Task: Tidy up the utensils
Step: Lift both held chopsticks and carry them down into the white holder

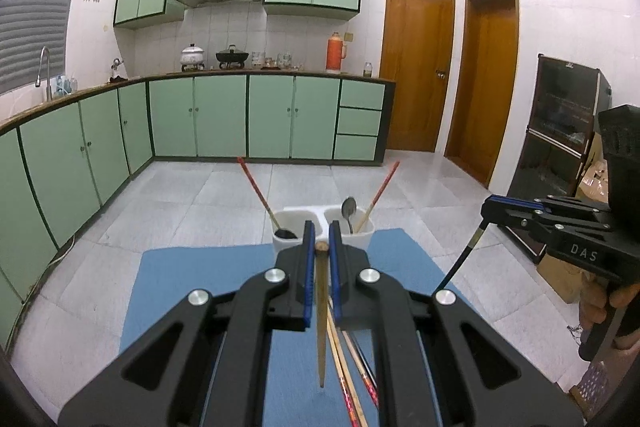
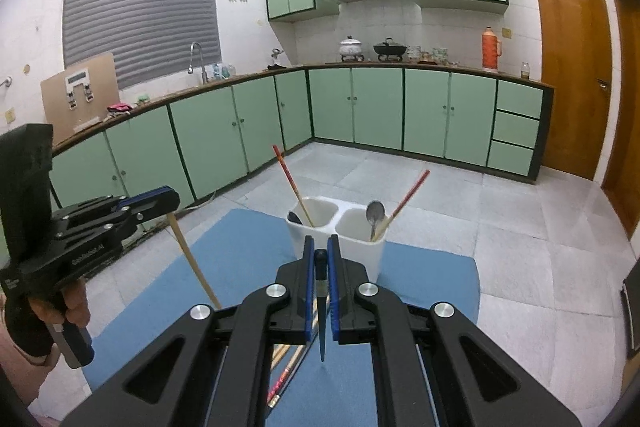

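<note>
Both grippers (L (image 1: pixel 321 231), R (image 2: pixel 321 247)) clamp chopsticks

Each camera sits just behind its own tool and looks forward and a bit down along the two fingers, close above the blue mat (image 1: pixel 208 279). Both face the green cabinets (image 2: pixel 356 107) far across the room. Both see the white holder (image 1: pixel 324 227) close ahead. The left view sees the right tool (image 1: pixel 486 211) at its right edge; the right view sees the left tool (image 2: pixel 172 201) at its left edge.
</note>
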A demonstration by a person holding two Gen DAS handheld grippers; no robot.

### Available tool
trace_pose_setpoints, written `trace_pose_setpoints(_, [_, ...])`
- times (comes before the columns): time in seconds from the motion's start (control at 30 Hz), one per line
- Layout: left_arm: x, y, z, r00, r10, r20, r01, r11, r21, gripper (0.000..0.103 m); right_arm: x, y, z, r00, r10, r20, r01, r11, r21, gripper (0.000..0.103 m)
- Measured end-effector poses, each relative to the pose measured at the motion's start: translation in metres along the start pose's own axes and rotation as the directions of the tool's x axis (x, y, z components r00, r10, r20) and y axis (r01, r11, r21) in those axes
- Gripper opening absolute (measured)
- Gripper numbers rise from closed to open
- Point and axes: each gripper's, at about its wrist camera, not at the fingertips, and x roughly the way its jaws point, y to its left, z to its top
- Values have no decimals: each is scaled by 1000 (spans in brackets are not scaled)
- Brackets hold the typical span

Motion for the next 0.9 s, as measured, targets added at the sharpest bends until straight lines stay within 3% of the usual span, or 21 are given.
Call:
trace_pose_setpoints(0.27, [1,3,34,998,-5,68,4,1000,15,6,-6,-4,39,998,25,58,-23,999,-34,6])
trace_pose_setpoints(0.57, [13,-12,94,984,-30,178,21,998,52,6,-2,-15,98,989,46,144,-39,998,-51,6])
trace_pose_setpoints(0.9, [76,-17,140,974,-17,227,2,998,68,6,40,-43,141,987,27,161,-25,1000,-19,6])
